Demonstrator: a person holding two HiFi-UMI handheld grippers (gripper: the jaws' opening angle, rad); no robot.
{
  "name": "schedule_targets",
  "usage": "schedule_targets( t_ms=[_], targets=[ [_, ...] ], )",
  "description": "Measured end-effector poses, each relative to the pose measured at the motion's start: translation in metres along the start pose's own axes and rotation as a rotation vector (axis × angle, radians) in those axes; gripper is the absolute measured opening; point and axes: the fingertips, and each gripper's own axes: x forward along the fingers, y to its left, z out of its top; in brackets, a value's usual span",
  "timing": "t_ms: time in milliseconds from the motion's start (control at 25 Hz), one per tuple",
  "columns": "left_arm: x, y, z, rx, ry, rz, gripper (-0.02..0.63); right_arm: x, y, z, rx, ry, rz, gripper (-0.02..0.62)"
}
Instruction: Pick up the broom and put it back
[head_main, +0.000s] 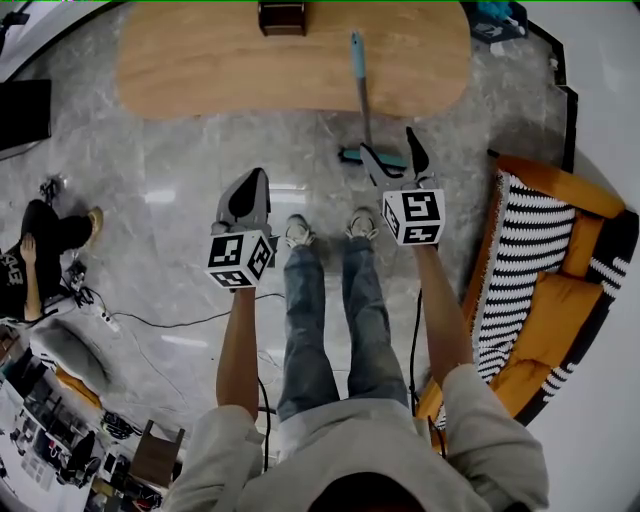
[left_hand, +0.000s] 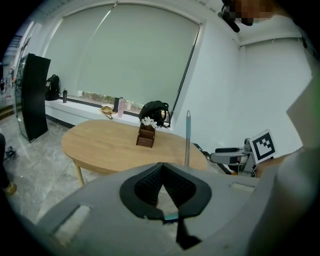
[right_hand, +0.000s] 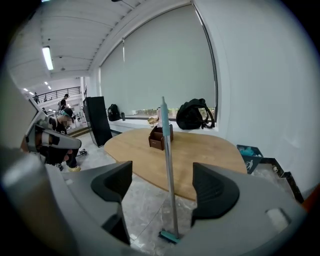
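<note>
The broom (head_main: 359, 90) has a grey handle with a teal grip. It stands on its teal head on the floor and leans against the near edge of the wooden table (head_main: 200, 50). My right gripper (head_main: 388, 145) hangs just before the broom's lower end, open. In the right gripper view the handle (right_hand: 166, 150) rises in the gap between the spread jaws, and neither pad touches it. My left gripper (head_main: 255, 180) hovers over bare floor to the left of the broom, shut and holding nothing. In the left gripper view the broom (left_hand: 188, 135) stands to the right, beyond the shut gripper (left_hand: 161, 172).
A small wooden box (head_main: 282, 17) sits on the table. An orange sofa with a striped blanket (head_main: 540, 250) stands at the right. A person sits on the floor at the left (head_main: 40, 250), beside cables (head_main: 180, 322). My own legs stand between the grippers.
</note>
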Motion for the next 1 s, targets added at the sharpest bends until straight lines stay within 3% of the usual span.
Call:
schedule_targets(
  t_ms=[360,640,1000],
  targets=[
    [-0.001,0.009,-0.002,-0.009,0.005,0.015,0.002,0.069,-0.007,0.026,-0.003,-0.004,0.006,0.353],
    [0.0,0.015,-0.003,0.004,0.011,0.014,0.002,0.108,-0.017,0.023,0.013,0.037,-0.008,0.304],
    [-0.002,0.022,0.001,0.001,0.004,0.021,0.002,0.121,-0.018,0.015,-0.033,0.078,-0.047,0.098]
  ],
)
